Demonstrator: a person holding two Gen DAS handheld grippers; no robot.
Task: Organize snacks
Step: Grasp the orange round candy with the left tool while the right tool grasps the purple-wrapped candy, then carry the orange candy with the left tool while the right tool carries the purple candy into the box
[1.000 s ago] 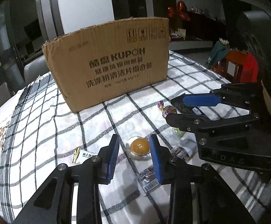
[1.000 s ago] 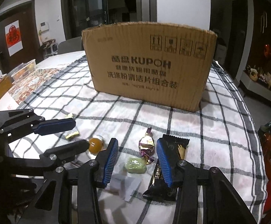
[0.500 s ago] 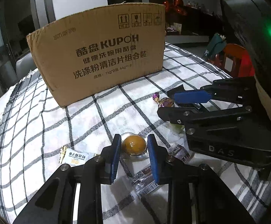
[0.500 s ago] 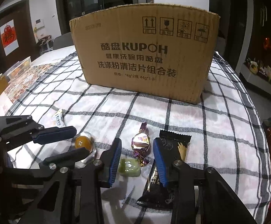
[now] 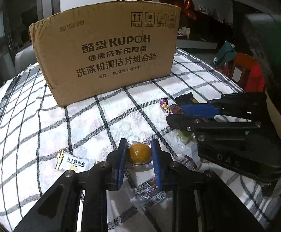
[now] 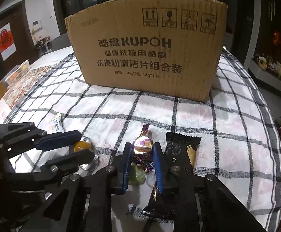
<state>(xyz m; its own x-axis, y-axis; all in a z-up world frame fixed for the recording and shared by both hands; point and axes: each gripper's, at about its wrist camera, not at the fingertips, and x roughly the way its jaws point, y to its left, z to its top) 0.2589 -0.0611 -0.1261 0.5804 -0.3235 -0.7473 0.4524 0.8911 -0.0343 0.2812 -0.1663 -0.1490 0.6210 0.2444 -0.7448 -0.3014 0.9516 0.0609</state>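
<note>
An orange jelly cup [image 5: 139, 153] lies on the checked tablecloth [image 5: 101, 121]. My left gripper [image 5: 139, 142] straddles it, jaws closing, both blue pads touching its sides. In the right wrist view the left gripper [image 6: 86, 144] shows side-on round that jelly cup [image 6: 78, 147]. My right gripper [image 6: 142, 145] is shut on a purple-gold wrapped candy [image 6: 142, 142], with a green candy [image 6: 137, 176] on the cloth under it. The left wrist view shows the right gripper [image 5: 174, 114] on the candy [image 5: 172, 109]. An open-topped cardboard box [image 6: 146, 54] stands behind.
A black snack packet [image 6: 181, 150] lies right of the right gripper. A white wrapped candy [image 5: 73, 163] lies left of the left gripper, and a barcoded packet [image 5: 150, 191] under its right finger. A plastic basket [image 6: 18, 71] sits far left; a red chair [image 5: 245, 71] stands beyond the table's right edge.
Both grippers narrowed: the left came in round the jelly cup, the right closed onto the purple-gold candy. Both edged forward and down toward the snacks.
</note>
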